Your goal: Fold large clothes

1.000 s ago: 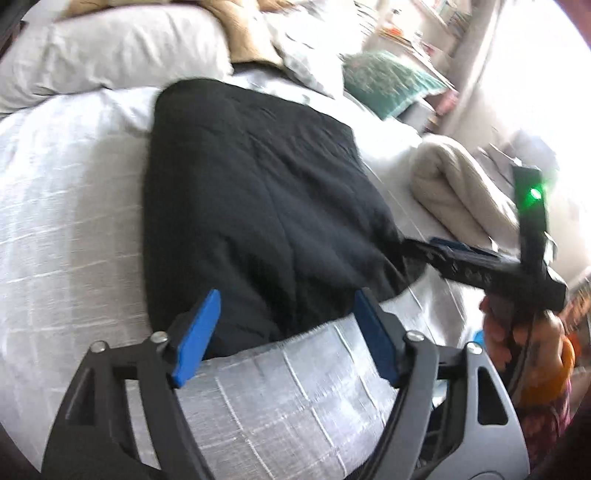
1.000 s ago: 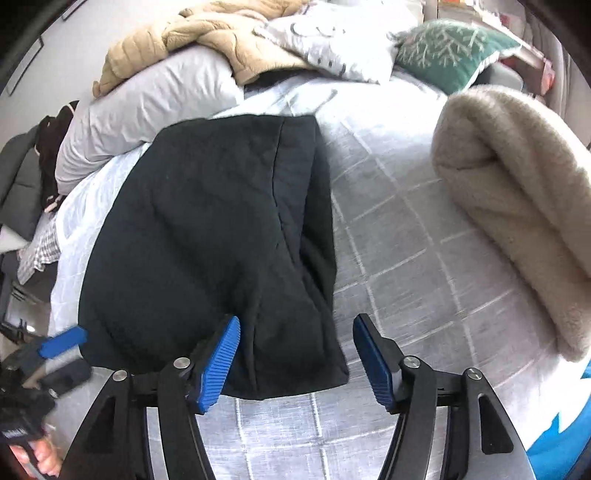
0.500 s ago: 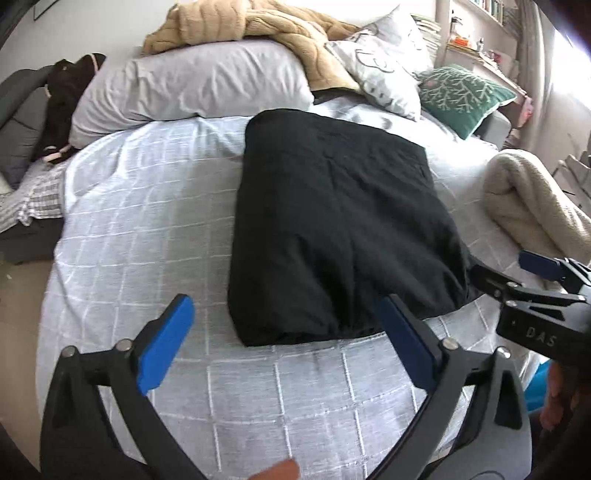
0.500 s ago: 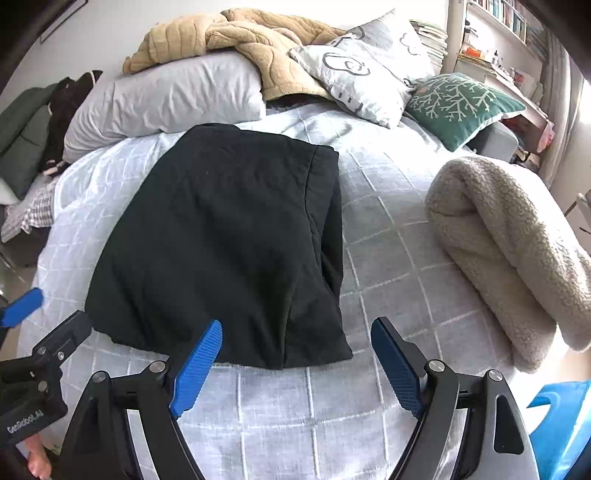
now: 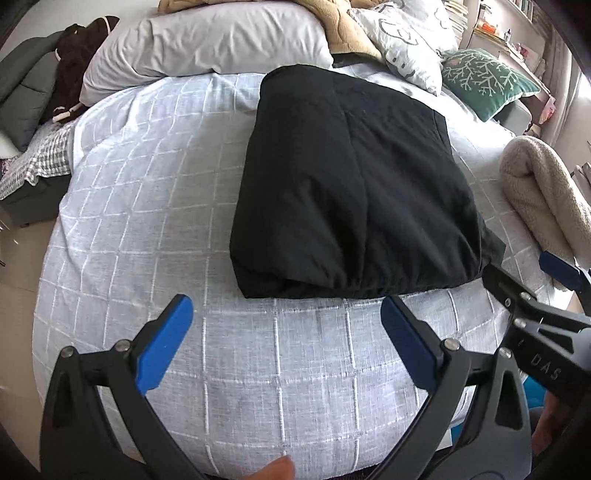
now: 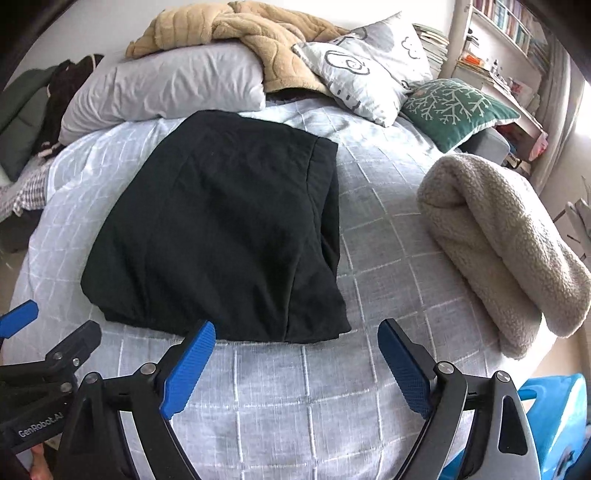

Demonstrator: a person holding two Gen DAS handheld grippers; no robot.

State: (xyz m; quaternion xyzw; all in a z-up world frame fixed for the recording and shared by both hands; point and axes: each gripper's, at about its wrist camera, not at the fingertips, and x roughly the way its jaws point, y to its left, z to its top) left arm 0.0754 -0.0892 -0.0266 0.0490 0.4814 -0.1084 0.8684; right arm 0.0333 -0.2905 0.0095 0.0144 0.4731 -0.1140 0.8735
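black garment (image 5: 354,192) lies folded into a thick rectangle on the bed (image 5: 147,206), toward the middle, on the grey checked cover; near edge faces both cameras, far edge stops just short of the grey pillow (image 6: 166,88) at the head end; one layer pokes out at its near right corner in the left wrist view.

left gripper (image 5: 284,339): fingers (image 5: 162,343) spread wide, nothing between them, only bare cover below; garment's near edge sits just beyond the tips, not touching; jaws have just been opening, now at full spread.

right gripper (image 6: 295,365): fingers (image 6: 188,369) also wide apart and empty; jaws have just been opening; left blue pad overlaps the garment's near edge in view, contact cannot be told; right pad over bare cover.

each gripper shows at the edge of the other's camera, side by side at the foot of the bed.

rolled cream fleece blanket (image 6: 506,251) lies on the right side of the bed, well apart from the garment; tan blanket (image 6: 236,33), printed pillow (image 6: 369,74) and green cushion (image 6: 454,107) piled at the head end; blue bin (image 6: 554,417) beside the bed at lower right.
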